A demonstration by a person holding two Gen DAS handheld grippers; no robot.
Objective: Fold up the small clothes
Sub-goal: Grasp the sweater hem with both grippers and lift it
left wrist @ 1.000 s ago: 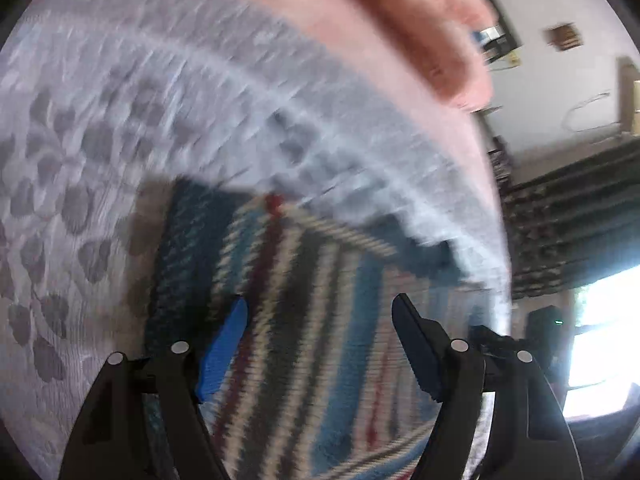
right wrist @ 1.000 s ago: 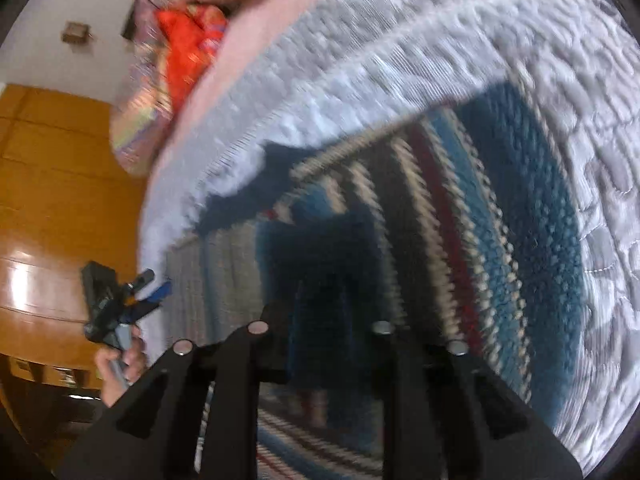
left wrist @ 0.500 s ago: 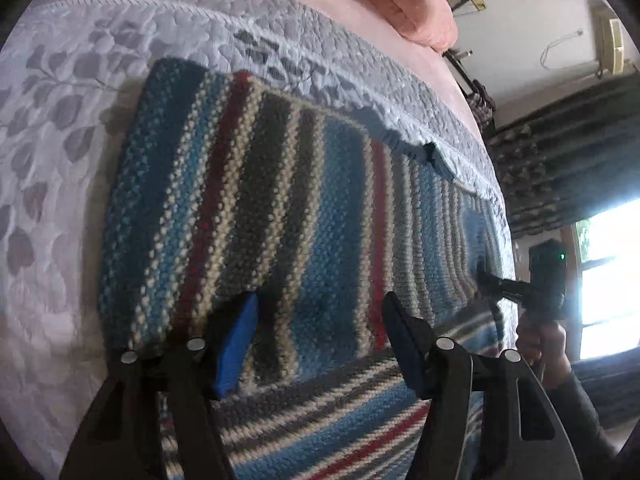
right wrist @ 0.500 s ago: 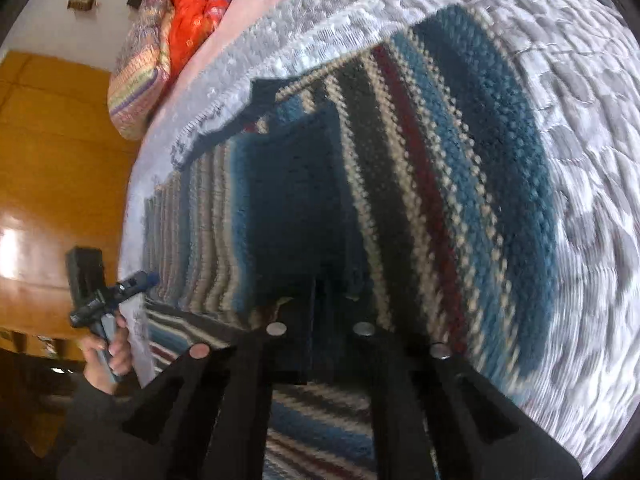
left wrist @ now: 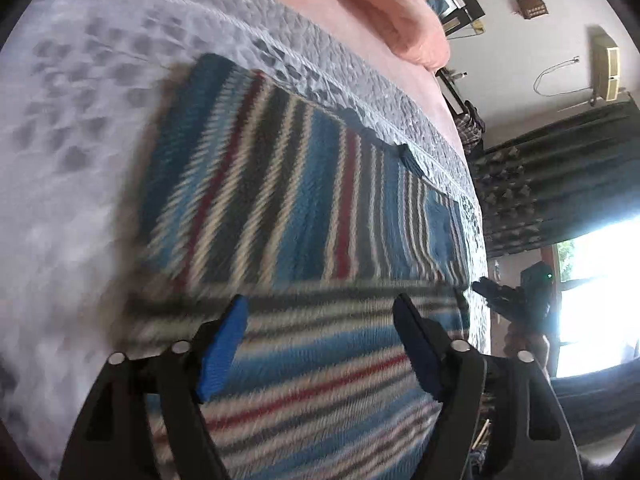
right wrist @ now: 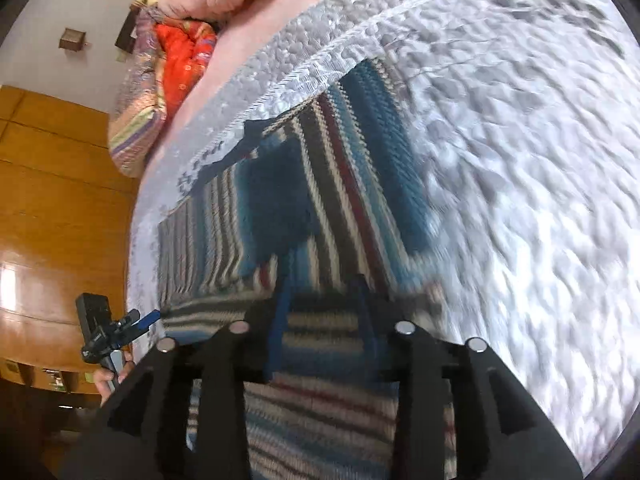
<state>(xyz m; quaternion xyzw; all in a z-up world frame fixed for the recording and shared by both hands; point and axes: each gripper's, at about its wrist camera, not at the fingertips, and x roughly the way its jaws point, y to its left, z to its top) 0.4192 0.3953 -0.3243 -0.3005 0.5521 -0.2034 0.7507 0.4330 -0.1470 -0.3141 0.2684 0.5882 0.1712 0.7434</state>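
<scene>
Left wrist view: left gripper (left wrist: pixel 320 342) at six o'clock, blue-padded jaws spread wide with nothing between them, hovering over a blue, cream, red and dark striped knitted garment (left wrist: pixel 304 200). Garment spread flat on a grey quilted bedspread with a leaf pattern (left wrist: pixel 72 152), filling the centre. Nearest part, at six o'clock, striped crosswise to the rest, apparently a folded-over flap. Whether the fingertips touch the knit: cannot tell, blurred. Pink pillow (left wrist: pixel 400 12) at one o'clock. Dark patterned curtain (left wrist: pixel 540 184) at three o'clock beside a bright window. Right gripper (left wrist: pixel 516 296) at four o'clock, small and backlit, past the garment's edge, jaw state unreadable here.

Right wrist view: right gripper (right wrist: pixel 322 304) at six o'clock, blue-edged fingers parted by a moderate gap, striped knit seen between and under them. No pinch on the fabric visible; contact hard to judge through motion blur. Same striped garment (right wrist: pixel 340 184) from centre down to six o'clock, crosswise flap nearest the camera. Bedspread (right wrist: pixel 520 160) blurred from two to four o'clock. Shown only here: orange wooden panelling (right wrist: pixel 52 200) at nine o'clock and an orange-red bundle on a multicoloured striped cushion (right wrist: pixel 180 56) at eleven o'clock. Left gripper (right wrist: pixel 116 336) at eight o'clock, held in a hand (right wrist: pixel 108 380), off the bed edge; lower garment edge cut off by the gripper body.
</scene>
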